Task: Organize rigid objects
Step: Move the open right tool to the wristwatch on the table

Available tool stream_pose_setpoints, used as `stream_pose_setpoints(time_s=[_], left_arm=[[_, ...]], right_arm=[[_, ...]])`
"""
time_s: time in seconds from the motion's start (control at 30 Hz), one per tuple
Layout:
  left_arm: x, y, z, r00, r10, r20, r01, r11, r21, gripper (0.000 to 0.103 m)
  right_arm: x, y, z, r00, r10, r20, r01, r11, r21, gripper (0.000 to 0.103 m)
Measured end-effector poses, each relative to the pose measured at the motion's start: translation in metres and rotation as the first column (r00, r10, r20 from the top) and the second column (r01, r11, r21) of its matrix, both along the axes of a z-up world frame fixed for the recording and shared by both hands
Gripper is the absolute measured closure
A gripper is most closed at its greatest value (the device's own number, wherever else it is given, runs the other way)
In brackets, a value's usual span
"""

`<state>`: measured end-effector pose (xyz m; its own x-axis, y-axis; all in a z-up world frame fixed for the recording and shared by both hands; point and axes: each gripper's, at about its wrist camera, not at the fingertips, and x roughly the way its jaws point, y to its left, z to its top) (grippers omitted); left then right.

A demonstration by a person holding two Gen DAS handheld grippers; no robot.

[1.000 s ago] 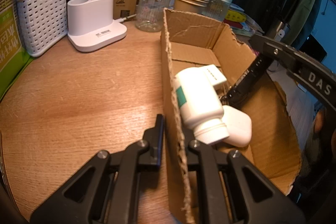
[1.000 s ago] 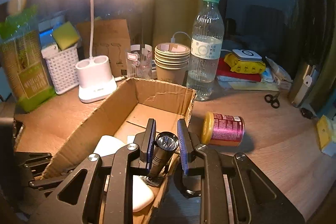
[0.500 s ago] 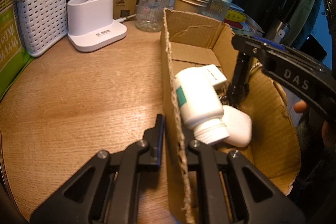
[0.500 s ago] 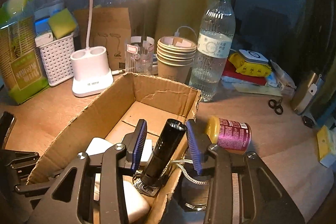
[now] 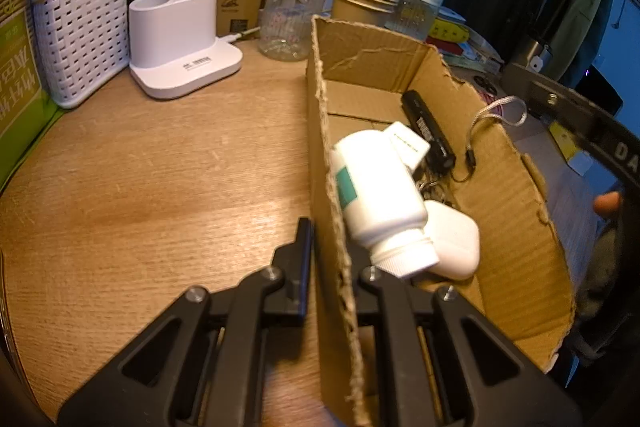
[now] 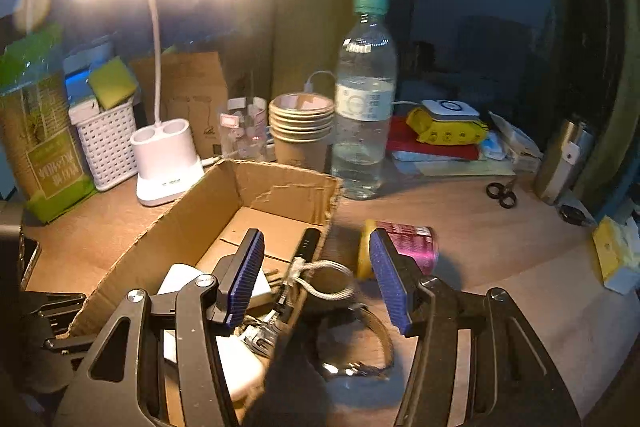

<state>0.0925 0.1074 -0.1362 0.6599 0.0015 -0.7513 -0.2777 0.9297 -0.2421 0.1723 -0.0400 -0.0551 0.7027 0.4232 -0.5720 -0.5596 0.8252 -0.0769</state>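
Observation:
An open cardboard box (image 5: pixel 516 227) lies on the wooden table. In it are a white pill bottle (image 5: pixel 380 191), a white case (image 5: pixel 456 243), a small white box (image 5: pixel 408 143) and a black flashlight (image 5: pixel 428 131) whose grey lanyard (image 5: pixel 496 115) hangs over the box wall. My left gripper (image 5: pixel 332 239) is shut on the box's near wall (image 5: pixel 324 155). My right gripper (image 6: pixel 316 267) is open and empty above the box's right wall (image 6: pixel 316 267). The flashlight (image 6: pixel 308 247) lies below it. A pink can with a yellow lid (image 6: pixel 400 247) lies on its side right of the box.
At the back stand a white basket (image 5: pixel 84 27), a white lamp base (image 5: pixel 180 39), a clear jar (image 5: pixel 292 19), stacked paper cups (image 6: pixel 302 131) and a water bottle (image 6: pixel 366 99). Scissors (image 6: pixel 502 191), a metal flask (image 6: pixel 562 163) and yellow packets (image 6: pixel 444 127) lie to the right.
My right gripper opened and let go of the flashlight, which dropped into the box. The gripper then drew back to the right. My left gripper kept its hold on the box wall.

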Motion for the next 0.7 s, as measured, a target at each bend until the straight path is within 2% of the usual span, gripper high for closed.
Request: stream_pose_setpoints(time_s=[0.4,0.7], left_arm=[[0.000,0.000,0.000,1.000,0.000,0.000,0.000,1.000,0.000,0.093],[0.000,0.000,0.000,1.000,0.000,0.000,0.000,1.000,0.000,0.093]], right_arm=[[0.000,-0.042,0.010,0.998,-0.065,0.001,0.065,0.996,0.056,0.045],[-0.001,-0.057,0.001,0.996,-0.083,-0.032,0.085,0.995,0.058,0.045]])
